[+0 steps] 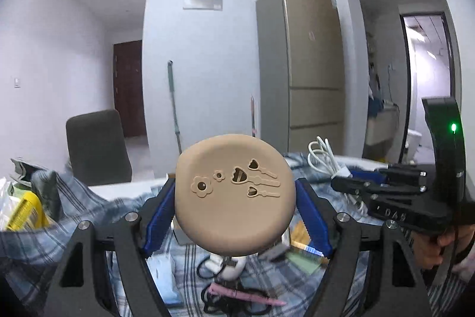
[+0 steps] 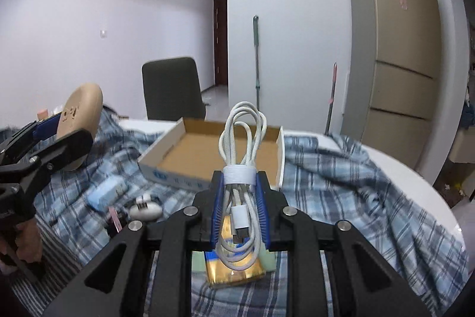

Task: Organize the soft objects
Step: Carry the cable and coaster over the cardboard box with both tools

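A tan round cushion-like disc (image 1: 234, 192) with flower cut-outs is lifted above the checked cloth (image 1: 74, 192). My left gripper (image 1: 234, 199) is shut on it, and its blue pads (image 1: 160, 213) press on both sides. The right wrist view shows the same disc (image 2: 80, 115) at the far left, held by the left gripper (image 2: 44, 138). My right gripper (image 2: 240, 183) is shut on a coiled white cable (image 2: 242, 138) bound by a white strap. In the left wrist view the cable (image 1: 323, 159) and the right gripper (image 1: 386, 192) are at the right.
An open shallow cardboard box (image 2: 178, 174) lies on the cloth beyond the cable. A light blue pack (image 2: 107, 192), a white oval item (image 2: 145, 208), a gold packet (image 2: 234, 272) and a pink comb (image 1: 246, 297) lie on the cloth. A grey chair (image 2: 172, 88) stands behind.
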`<state>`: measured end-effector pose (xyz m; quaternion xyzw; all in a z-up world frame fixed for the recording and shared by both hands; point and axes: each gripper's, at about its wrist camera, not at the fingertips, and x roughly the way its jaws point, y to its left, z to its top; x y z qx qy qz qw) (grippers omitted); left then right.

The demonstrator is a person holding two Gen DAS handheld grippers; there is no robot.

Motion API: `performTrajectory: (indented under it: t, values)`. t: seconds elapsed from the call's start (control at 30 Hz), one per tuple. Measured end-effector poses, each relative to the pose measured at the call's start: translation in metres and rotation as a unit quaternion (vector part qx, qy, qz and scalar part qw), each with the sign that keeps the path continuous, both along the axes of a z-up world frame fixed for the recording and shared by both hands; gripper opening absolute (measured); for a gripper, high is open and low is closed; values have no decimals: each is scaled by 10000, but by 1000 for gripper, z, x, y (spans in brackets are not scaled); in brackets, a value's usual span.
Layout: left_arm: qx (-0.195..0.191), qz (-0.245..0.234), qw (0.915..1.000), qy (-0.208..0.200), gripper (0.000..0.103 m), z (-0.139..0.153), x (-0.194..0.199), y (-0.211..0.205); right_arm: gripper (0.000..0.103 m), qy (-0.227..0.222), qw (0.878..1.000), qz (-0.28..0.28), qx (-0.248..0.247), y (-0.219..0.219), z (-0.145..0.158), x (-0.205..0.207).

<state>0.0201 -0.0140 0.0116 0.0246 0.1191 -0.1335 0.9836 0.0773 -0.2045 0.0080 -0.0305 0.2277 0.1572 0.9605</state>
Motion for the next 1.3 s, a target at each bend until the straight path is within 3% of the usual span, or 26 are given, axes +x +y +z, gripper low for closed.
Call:
performTrajectory:
  t: [0.13,0.4,0.57,0.67,0.73,0.87,1.03,1.2,1.3]
  values:
    - [-29,163,9992,-350,80,33,-2,-4,20,-39,9999,18,155,2,37,13]
    - [66,684,9957,-622,80,109,32,-23,20,-285,9995,-123,57,18,115,61]
    - [17,781,9954,-550,80,142,68,-30,20,-378,9989,-173,211,24,137,91]
    - [-267,866,9947,-487,80,147,84,-19,20,-361,9988,-253,227,26,135,104]
    - [-434,895,9944,-368,80,143,95,-9,20,-313,9990,-245,196,29,125,108]
    - [-405,960,9945,-98,80,123,114,1,20,22,9998,-130,169,35,93,124]
    - [-326,780,9933,787,80,78,160,6,20,689,9976,-34,66,45,49,151]
    - [-349,655,9792,1887,80,23,206,9,20,1364,9906,-40,23,41,8,176]
    - [-333,658,9711,2268,80,-1,224,11,20,1640,9864,-71,-91,39,-10,184]
